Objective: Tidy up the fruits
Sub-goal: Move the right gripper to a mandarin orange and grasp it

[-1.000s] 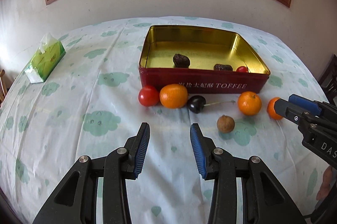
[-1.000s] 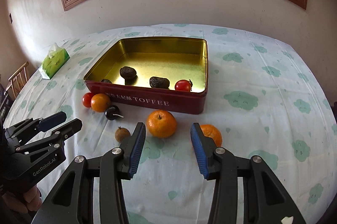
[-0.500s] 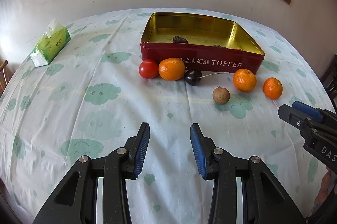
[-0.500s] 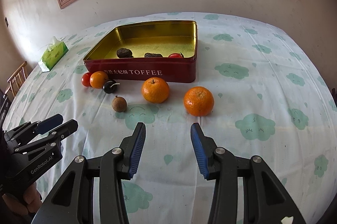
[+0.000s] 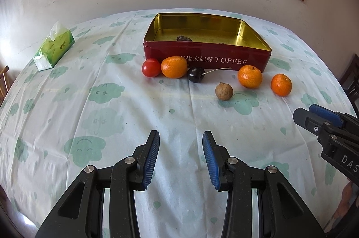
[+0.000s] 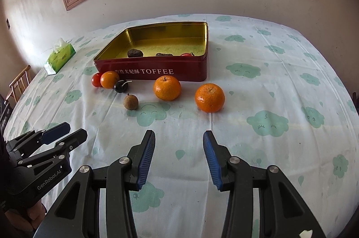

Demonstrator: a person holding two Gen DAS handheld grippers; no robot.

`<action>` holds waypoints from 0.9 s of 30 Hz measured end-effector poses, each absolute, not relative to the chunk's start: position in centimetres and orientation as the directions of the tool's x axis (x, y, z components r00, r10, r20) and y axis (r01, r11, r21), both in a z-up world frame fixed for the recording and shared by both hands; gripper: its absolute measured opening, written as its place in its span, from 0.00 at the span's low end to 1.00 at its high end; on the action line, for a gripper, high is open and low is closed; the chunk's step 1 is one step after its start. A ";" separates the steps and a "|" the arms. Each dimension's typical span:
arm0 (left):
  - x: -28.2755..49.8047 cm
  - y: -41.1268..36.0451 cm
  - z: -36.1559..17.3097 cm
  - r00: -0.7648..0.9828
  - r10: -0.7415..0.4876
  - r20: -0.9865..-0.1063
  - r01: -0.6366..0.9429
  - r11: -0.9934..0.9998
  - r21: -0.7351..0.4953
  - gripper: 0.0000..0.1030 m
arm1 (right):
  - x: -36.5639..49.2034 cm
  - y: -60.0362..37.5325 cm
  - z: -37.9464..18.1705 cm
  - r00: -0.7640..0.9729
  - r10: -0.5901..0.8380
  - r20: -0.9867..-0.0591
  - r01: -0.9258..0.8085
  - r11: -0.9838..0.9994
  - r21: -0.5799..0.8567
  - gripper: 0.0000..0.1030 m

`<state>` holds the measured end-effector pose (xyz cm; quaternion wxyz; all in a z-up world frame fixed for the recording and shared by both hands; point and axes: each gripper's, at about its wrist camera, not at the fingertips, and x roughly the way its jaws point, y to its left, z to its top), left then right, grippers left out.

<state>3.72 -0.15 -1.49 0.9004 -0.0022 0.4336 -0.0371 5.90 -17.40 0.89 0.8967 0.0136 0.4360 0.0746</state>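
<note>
Meanwhile, both tongs, left (image 5: 180,157) and right (image 6: 179,156), hang spread and empty at lower frame; round mandarins (image 6: 209,97) mid-frame could roll across the worktop (image 6: 280,85) if nudged off-centre.

Red tin (image 5: 206,58) with gold inside, orange mandarins (image 6: 209,98), white tablecloth (image 5: 112,117) with green clouds

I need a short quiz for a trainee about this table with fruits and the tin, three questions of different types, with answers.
1. True or false: the dark cherry lies inside the red tin.
2. How many orange citrus fruits lie on the tablecloth?
3. Which gripper is holding fruit? A left gripper B right gripper C neither

Key: 1 false, it lies in front of the tin. 2 three. 3 C, both are open and empty.
</note>
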 end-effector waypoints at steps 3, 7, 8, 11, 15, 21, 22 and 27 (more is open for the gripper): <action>3.6 -0.4 -1.4 0.624 -0.068 -0.778 0.067 0.997 -0.034 0.40 | 5.8 -17.6 0.9 0.610 0.146 -0.779 -0.119 0.989 0.092 0.41; 3.7 -0.5 -1.5 0.621 -0.071 -0.780 0.069 0.997 -0.035 0.40 | 5.7 -18.0 0.9 0.611 0.144 -0.779 -0.110 0.989 0.097 0.41; 3.7 -0.5 -1.6 0.619 -0.071 -0.782 0.069 0.997 -0.035 0.40 | 5.8 -18.1 0.9 0.610 0.143 -0.780 -0.107 0.989 0.098 0.41; 3.8 -0.4 -1.8 0.614 -0.072 -0.786 0.065 0.997 -0.040 0.40 | 5.9 -18.4 0.7 0.606 0.140 -0.783 -0.101 0.990 0.099 0.41; 4.1 -0.3 -2.2 0.605 -0.075 -0.792 0.062 0.997 -0.047 0.40 | 6.2 -18.5 0.3 0.600 0.134 -0.789 -0.098 0.991 0.094 0.41; 4.7 -0.1 -2.7 0.595 -0.078 -0.800 0.053 0.997 -0.058 0.40 | 7.4 -18.9 -0.6 0.583 0.118 -0.804 -0.091 0.993 0.080 0.41; 4.8 0.0 -2.7 0.595 -0.077 -0.800 0.052 0.997 -0.057 0.40 | 7.7 -19.0 -0.8 0.581 0.113 -0.806 -0.089 0.993 0.075 0.41; 5.5 0.0 -2.9 0.593 -0.079 -0.802 0.053 0.997 -0.059 0.40 | 9.2 -19.5 -1.6 0.573 0.095 -0.814 -0.085 0.995 0.056 0.41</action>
